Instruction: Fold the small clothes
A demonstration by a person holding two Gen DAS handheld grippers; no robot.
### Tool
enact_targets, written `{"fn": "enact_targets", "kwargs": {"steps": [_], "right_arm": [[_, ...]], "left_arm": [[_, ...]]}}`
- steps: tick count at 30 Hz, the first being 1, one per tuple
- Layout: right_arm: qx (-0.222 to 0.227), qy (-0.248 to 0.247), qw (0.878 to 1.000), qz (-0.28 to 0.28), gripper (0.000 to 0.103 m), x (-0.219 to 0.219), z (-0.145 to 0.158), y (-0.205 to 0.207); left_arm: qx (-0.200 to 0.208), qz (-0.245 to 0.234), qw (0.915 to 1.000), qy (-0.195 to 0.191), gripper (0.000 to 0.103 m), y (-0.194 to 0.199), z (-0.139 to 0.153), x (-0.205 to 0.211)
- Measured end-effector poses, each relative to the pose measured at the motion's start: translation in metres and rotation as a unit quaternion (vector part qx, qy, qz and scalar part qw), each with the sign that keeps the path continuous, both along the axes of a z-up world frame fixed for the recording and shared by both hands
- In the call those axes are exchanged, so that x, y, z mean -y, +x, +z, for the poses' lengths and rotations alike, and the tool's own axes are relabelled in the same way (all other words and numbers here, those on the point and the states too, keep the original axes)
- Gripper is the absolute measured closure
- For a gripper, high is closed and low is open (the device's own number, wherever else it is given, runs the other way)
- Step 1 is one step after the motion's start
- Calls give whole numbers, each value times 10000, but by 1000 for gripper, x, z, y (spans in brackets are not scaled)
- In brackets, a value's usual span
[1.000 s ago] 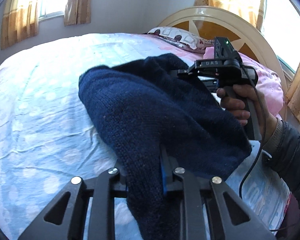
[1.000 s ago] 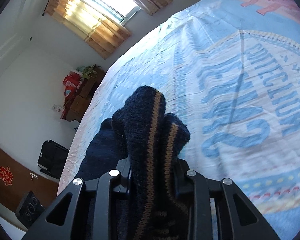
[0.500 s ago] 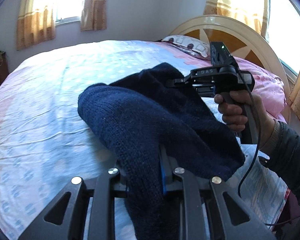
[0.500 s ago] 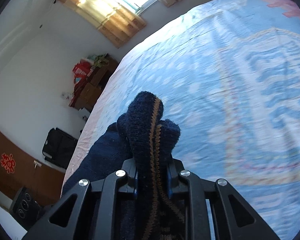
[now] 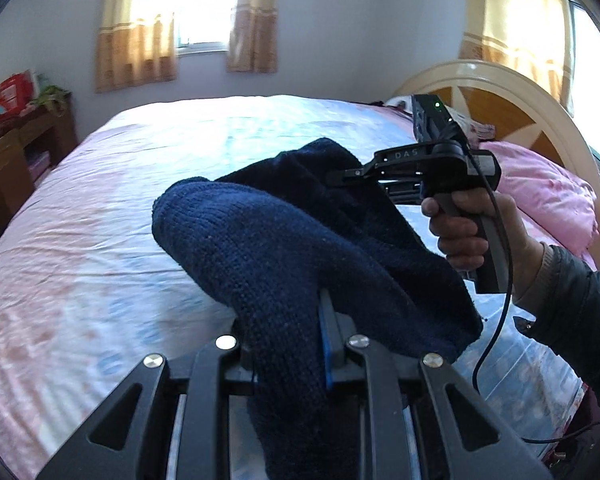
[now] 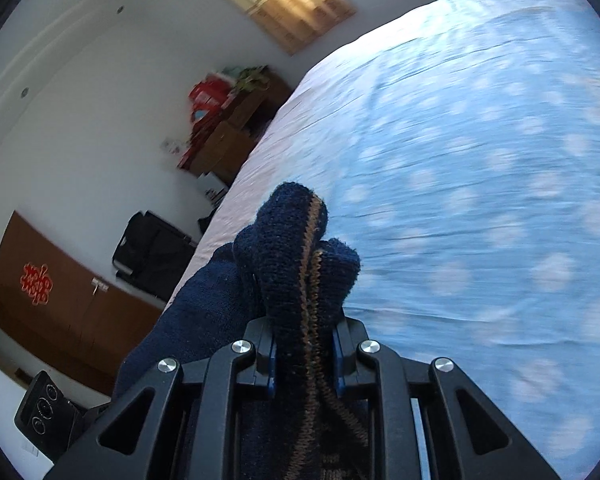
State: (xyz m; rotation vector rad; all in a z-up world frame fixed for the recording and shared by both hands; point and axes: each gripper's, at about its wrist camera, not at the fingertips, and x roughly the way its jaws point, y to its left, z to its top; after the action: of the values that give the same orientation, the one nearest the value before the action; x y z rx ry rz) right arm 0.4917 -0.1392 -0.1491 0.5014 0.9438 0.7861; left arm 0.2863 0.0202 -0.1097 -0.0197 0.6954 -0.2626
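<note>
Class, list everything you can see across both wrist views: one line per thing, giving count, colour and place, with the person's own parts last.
knitted garment: one, navy with a tan stripe, held above the bed by both grippers
bed: one, pale blue and pink sheet, under the garment
pillow: one, pink, by the headboard
headboard: one, cream and orange, right
curtains: yellow-tan, at the windows
cabinet: one, brown, against the far wall
black bag: one, on the floor
left gripper: black, jaws shut on garment
right gripper: black, jaws shut on garment
hand: one, on right gripper's handle
</note>
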Motion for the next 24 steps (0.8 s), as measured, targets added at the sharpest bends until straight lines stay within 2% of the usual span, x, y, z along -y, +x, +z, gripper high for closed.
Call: {"fn": "enact_targets", "kwargs": {"steps": [10,24], "right_arm": [[6,-38,9980,631,83,-99,3,-3],[-63,-248,9930,1156,83,-174,-4,-16]], "left_arm": [[37,555,9984,-105,81,-6,-3,-15],[-21,994,9947,-262,81,-33,-10,-35]]}}
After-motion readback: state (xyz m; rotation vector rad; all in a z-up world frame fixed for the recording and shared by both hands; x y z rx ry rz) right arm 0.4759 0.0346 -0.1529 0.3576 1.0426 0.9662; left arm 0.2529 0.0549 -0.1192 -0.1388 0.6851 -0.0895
